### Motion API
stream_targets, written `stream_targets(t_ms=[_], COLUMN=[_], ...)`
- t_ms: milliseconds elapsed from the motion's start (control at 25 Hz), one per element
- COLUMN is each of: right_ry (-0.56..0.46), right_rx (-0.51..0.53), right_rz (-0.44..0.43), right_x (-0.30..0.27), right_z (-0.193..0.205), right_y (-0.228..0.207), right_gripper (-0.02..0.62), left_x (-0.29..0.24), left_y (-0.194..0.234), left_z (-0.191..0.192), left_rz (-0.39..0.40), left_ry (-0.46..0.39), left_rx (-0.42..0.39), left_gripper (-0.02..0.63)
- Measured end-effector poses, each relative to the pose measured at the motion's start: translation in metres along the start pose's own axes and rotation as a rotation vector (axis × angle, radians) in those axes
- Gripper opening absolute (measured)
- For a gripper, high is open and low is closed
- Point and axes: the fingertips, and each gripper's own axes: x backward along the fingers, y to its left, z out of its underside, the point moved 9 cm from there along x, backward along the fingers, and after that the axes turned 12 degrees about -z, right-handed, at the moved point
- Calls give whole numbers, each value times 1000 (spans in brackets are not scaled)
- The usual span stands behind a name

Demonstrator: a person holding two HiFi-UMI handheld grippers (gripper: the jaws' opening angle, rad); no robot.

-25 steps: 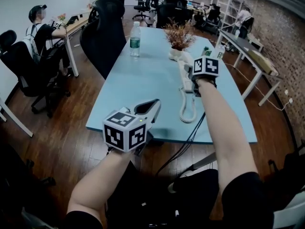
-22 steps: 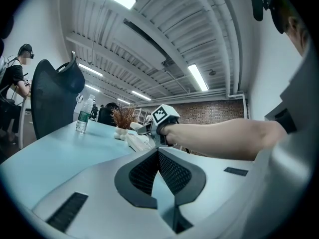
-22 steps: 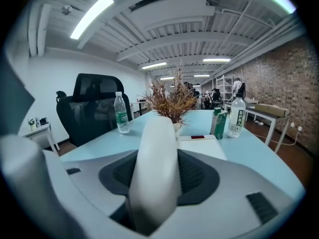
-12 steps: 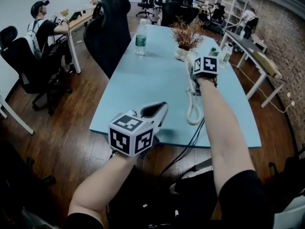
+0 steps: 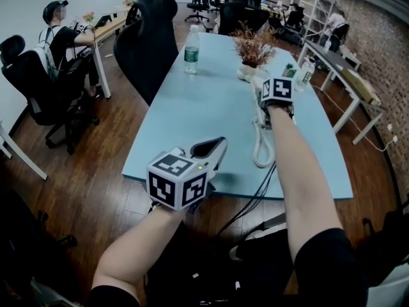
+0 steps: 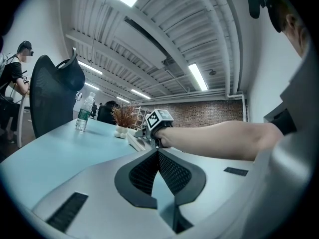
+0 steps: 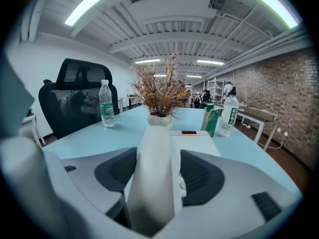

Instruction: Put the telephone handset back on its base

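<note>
Right gripper (image 7: 152,171) jaws are opening, with the white handset (image 7: 155,143) between them. It lies along the left side of its base (image 7: 194,141) on the blue table (image 5: 192,114); right pad clear of it. Left gripper (image 6: 158,153) is closed on nothing, over the table's near edge. Coiled cord (image 5: 261,146) trails toward the near edge. Potted dry plant (image 7: 159,96) sits just past the base.

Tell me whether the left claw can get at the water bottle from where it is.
Likely yes, with a long stretch: only bare table lies between the left claw, shut near the front edge, and the water bottle standing far up the left side.
</note>
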Motion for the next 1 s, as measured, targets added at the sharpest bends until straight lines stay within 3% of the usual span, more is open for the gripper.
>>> stream_targets(t_ms=[400, 640, 760, 880, 1000], right_ry=[-96, -197, -294, -405, -464], right_rx=[-64, -141, -201, -212, -151], right_rz=[-104, -254, -403, -588, -673], right_x=[51, 100, 135, 187, 253], right_z=[-3, -1, 8, 28, 61], right_y=[-3, 8, 19, 33, 44], right_gripper=[298, 271, 200, 18, 2], left_x=[7, 21, 31, 45, 62], left_y=[-17, -33, -42, -51, -60], left_z=[4, 8, 11, 18, 26], left_rz=[12, 7, 11, 24, 42], left_ry=[6, 6, 6, 11, 18], left_rx=[8, -1, -15, -29, -32], left_gripper=[-2, -2, -2, -2, -2])
